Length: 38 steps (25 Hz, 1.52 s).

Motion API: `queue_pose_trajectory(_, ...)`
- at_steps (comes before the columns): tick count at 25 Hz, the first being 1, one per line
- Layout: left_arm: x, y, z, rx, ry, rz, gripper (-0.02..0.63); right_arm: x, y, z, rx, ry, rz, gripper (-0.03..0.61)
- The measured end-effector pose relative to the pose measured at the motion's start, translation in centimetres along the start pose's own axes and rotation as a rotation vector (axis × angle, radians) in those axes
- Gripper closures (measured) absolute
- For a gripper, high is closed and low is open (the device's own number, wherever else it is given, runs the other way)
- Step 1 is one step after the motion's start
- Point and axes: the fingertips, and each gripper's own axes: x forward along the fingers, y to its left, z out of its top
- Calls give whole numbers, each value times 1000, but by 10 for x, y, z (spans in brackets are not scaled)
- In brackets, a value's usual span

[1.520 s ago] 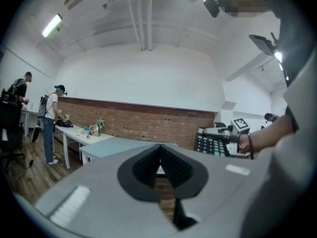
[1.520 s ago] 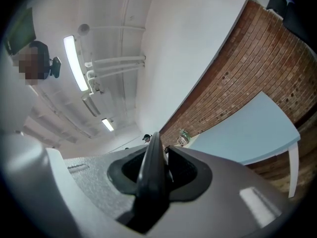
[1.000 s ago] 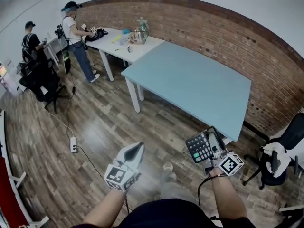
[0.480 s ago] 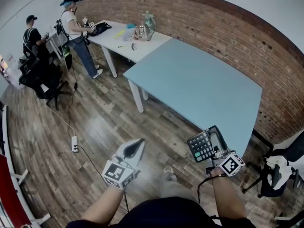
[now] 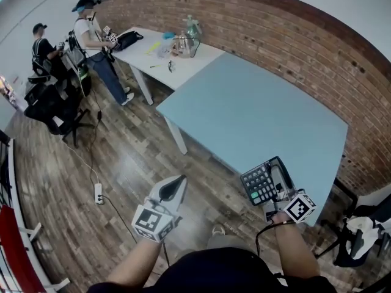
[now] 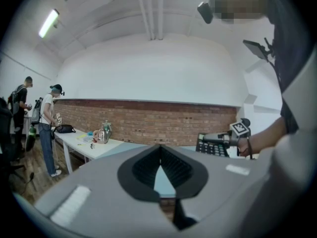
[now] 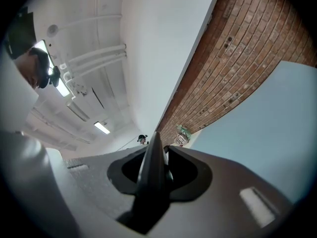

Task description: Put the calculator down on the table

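The smooth, pale-blue rectangular table (image 5: 263, 108) had drawn nearer over the last second, so the set-down looked close. The right gripper (image 5: 278, 180) clamped the flat black calculator (image 5: 261, 185), held in the air by the table's near edge. The left gripper (image 5: 171, 191) was pinched closed and empty.

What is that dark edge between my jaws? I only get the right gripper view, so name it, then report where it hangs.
Observer: It's the calculator, clamped on edge in the right gripper, keypad turned leftward.
Operator: Now its place.
Observer: It hangs at the near edge of the blue table and is not set down.
Operator: Give me the other gripper.
Observer: The left gripper is shut and empty, over the wood floor.
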Motion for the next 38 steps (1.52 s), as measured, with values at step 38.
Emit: queue_pose_trajectory(38, 291, 184, 41, 66, 1, -404, 618, 191, -108, 54, 17, -215, -273, 477)
